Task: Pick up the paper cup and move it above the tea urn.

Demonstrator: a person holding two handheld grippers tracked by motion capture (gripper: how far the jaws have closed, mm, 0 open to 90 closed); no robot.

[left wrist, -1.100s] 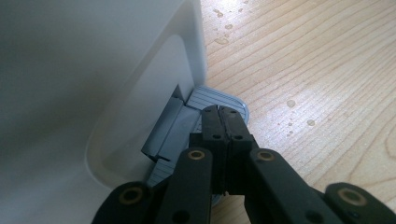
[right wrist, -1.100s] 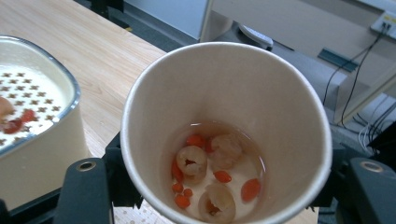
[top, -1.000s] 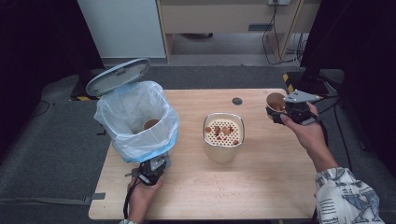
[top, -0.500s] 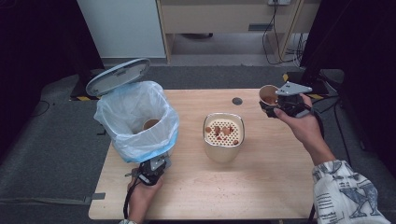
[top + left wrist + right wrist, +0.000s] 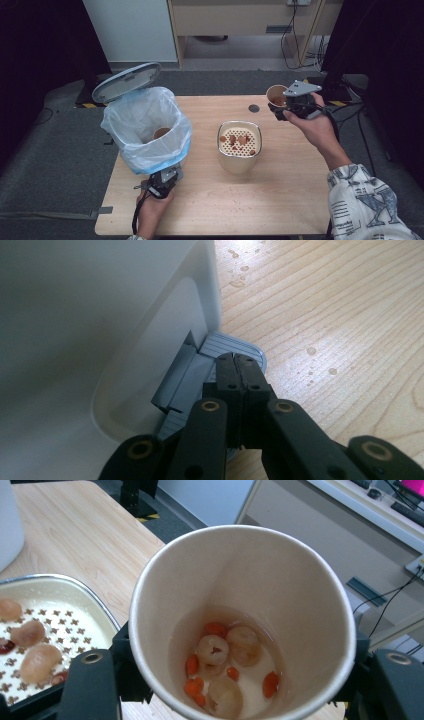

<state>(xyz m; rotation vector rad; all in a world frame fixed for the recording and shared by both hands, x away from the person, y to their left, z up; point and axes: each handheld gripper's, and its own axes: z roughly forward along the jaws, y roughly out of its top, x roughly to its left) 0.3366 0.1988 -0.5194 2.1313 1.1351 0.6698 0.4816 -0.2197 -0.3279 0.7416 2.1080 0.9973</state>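
While the left gripper (image 5: 170, 176) stays shut on the bin pedal (image 5: 235, 346), the right gripper (image 5: 281, 106) clasps the paper cup (image 5: 276, 95) upright, up and to the right of the strainer (image 5: 239, 141).

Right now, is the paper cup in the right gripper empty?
No, the right gripper view shows the paper cup holding pale round fruit pieces, small red bits and some liquid at its bottom.

Paper cup (image 5: 240, 620), upright above the table's far right, holds liquid and fruit pieces.
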